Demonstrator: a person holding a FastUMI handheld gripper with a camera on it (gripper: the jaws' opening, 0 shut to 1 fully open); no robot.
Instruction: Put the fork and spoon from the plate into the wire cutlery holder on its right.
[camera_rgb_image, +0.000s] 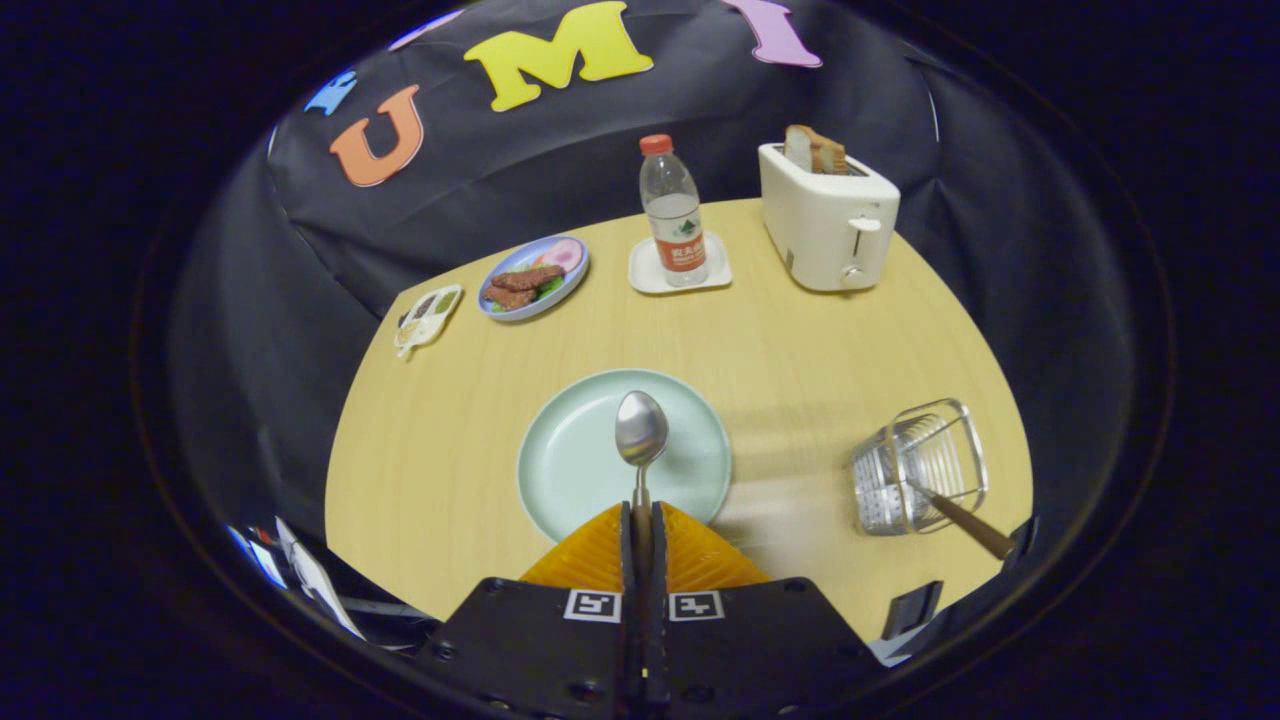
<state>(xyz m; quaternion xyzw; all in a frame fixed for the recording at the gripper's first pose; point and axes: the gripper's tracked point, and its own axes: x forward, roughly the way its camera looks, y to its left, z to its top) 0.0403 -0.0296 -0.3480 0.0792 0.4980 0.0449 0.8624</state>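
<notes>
The spoon is gripped by its handle between the closed fingers of the claw, its bowl held over the pale green plate; the wire cutlery holder is seen on the worktop to the plate's right. A brown-handled utensil, its head hidden, is lodged in that holder.

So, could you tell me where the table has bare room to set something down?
Claw shut on the spoon. Bare wood lies between plate and holder, and left of the plate. The far edge is crowded: tray, food plate, bottle, toaster.
</notes>
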